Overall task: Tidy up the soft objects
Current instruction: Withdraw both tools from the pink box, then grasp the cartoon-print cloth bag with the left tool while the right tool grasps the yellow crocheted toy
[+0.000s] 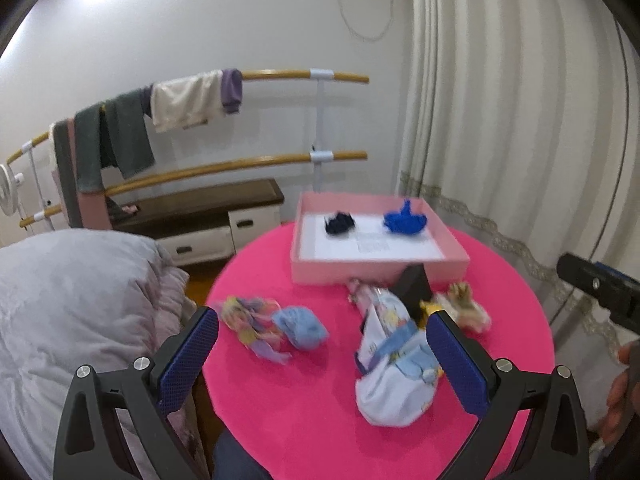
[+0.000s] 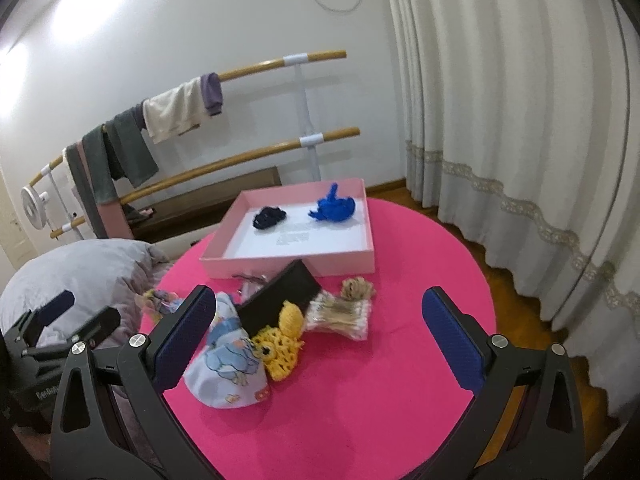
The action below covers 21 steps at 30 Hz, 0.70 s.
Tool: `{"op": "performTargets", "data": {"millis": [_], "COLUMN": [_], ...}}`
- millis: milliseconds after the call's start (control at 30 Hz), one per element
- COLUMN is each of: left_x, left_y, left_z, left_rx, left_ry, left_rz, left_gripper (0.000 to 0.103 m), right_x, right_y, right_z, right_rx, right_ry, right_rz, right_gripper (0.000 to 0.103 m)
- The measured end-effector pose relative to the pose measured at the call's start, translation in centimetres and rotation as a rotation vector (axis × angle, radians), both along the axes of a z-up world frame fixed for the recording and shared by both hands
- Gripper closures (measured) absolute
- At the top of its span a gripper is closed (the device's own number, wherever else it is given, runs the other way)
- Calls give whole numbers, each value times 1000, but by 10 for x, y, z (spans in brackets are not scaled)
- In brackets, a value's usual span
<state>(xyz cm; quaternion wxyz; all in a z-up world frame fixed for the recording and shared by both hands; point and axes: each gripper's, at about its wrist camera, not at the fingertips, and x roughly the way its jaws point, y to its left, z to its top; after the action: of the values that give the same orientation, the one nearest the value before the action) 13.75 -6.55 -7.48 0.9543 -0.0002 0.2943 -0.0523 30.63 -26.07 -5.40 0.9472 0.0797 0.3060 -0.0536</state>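
Two grippers, both spread wide, nothing between the fingers. Left gripper at the bottom of the left view, above the near edge of the round pink table; right gripper likewise in the right view. Just past them at frame centre: white printed cloth pouch, touching a yellow crochet toy. Left of those, light blue knit piece beside a pastel striped cloth. Beige bundle to the right, black box tilted behind the toy. Further back, pink tray holds a dark navy piece and a bright blue piece, well apart. Upper left: rails with hanging towels; curtain right.
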Motion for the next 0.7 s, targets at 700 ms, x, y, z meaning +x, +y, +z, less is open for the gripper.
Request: {"op": "performTargets", "data": {"millis": [700], "left_x": [72], "left_y": [-20], "left_z": [-82], "left_rx": [-148], "left_ry": [274], "left_rz": [-95], "left_gripper": [24], "right_x": [30], "right_y": [-36], "right_z": [-77], "right_rx": [104], "right_ry": [185], "right_rz": [-16], "right_gripper": [0]}}
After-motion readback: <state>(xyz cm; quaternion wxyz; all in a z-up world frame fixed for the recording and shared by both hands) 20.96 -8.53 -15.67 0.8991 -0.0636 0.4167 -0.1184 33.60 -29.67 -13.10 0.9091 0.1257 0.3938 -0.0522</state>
